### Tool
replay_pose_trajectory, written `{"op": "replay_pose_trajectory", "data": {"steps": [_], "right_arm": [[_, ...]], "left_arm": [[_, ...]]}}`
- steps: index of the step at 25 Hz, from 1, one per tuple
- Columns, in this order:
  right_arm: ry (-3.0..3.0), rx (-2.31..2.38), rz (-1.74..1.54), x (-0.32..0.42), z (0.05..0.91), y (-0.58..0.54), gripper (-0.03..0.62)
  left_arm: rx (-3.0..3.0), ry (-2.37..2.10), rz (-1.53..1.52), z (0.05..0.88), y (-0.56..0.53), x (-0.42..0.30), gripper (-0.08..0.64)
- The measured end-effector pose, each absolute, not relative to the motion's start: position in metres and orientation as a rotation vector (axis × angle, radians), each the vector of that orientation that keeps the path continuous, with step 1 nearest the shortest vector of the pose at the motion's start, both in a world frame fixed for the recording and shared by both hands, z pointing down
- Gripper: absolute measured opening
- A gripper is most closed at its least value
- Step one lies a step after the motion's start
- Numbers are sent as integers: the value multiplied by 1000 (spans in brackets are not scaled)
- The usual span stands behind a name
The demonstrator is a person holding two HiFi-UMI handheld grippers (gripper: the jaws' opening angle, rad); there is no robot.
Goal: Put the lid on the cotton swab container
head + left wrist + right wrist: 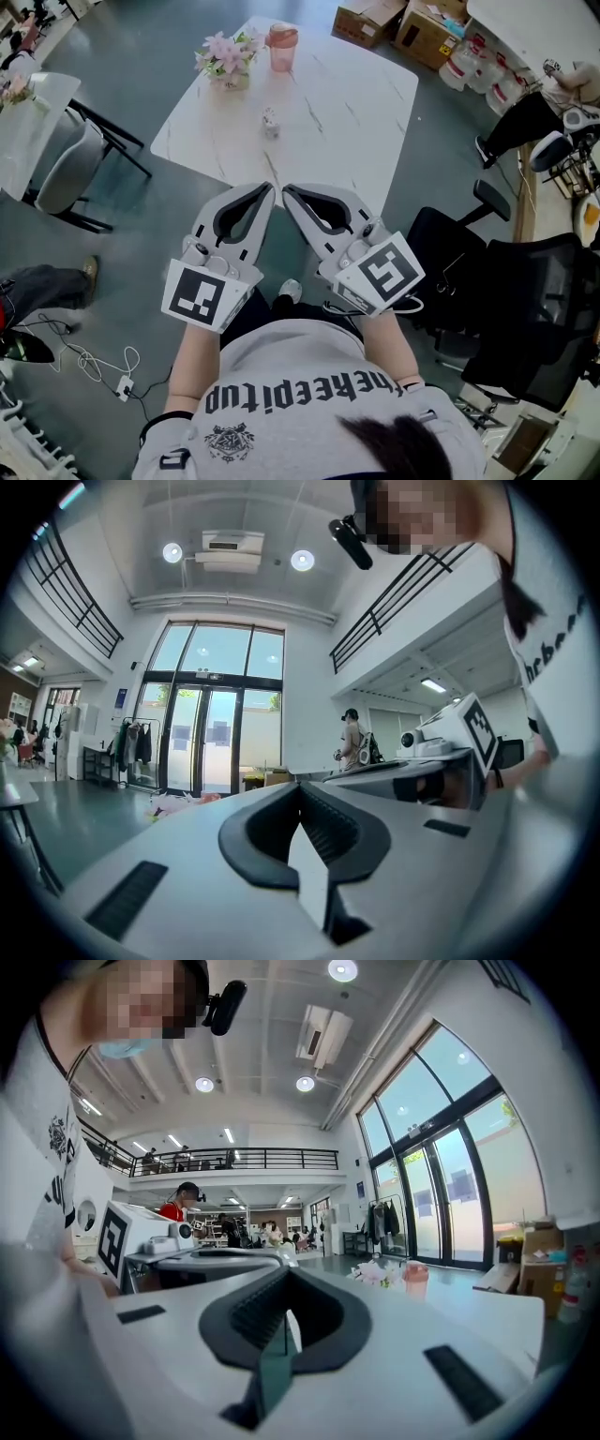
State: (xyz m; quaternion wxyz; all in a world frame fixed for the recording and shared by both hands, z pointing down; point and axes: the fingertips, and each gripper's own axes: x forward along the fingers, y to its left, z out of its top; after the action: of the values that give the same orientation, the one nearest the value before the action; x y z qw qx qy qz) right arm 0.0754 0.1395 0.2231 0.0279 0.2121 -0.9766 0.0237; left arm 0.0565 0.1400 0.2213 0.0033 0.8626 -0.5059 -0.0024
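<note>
Both left tool (271,188) and right tool (287,191) closed, empty, cotton swab container (270,122) upright on table (356,112)

Small pale cotton swab container (270,122) stands upright on white table (356,94); details too small.

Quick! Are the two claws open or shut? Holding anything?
Left gripper: shut, holding nothing.
Right gripper: shut, holding nothing.

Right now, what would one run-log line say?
left gripper: shut, empty | right gripper: shut, empty | container: on table, far from both | lid: too small to tell
</note>
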Motion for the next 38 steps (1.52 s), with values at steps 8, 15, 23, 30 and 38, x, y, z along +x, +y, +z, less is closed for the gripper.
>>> {"op": "replay_pose_trajectory", "data": {"steps": [8, 15, 23, 30, 38], "right_arm": [[-3009, 704, 90, 73, 225, 122, 11], [-2988, 783, 102, 58, 225, 103, 11], [-2961, 880, 118, 32, 224, 80, 11], [-2927, 961, 137, 11, 226, 58, 11], [-2880, 1056, 160, -2, 233, 37, 11]], "left_arm": [[2716, -1554, 0, 224, 124, 52, 15], [2751, -1487, 6, 225, 105, 36, 15], [2801, -1406, 21, 220, 78, 9, 15], [2824, -1303, 29, 225, 55, -11, 15], [2858, -1192, 36, 231, 33, -22, 15]]}}
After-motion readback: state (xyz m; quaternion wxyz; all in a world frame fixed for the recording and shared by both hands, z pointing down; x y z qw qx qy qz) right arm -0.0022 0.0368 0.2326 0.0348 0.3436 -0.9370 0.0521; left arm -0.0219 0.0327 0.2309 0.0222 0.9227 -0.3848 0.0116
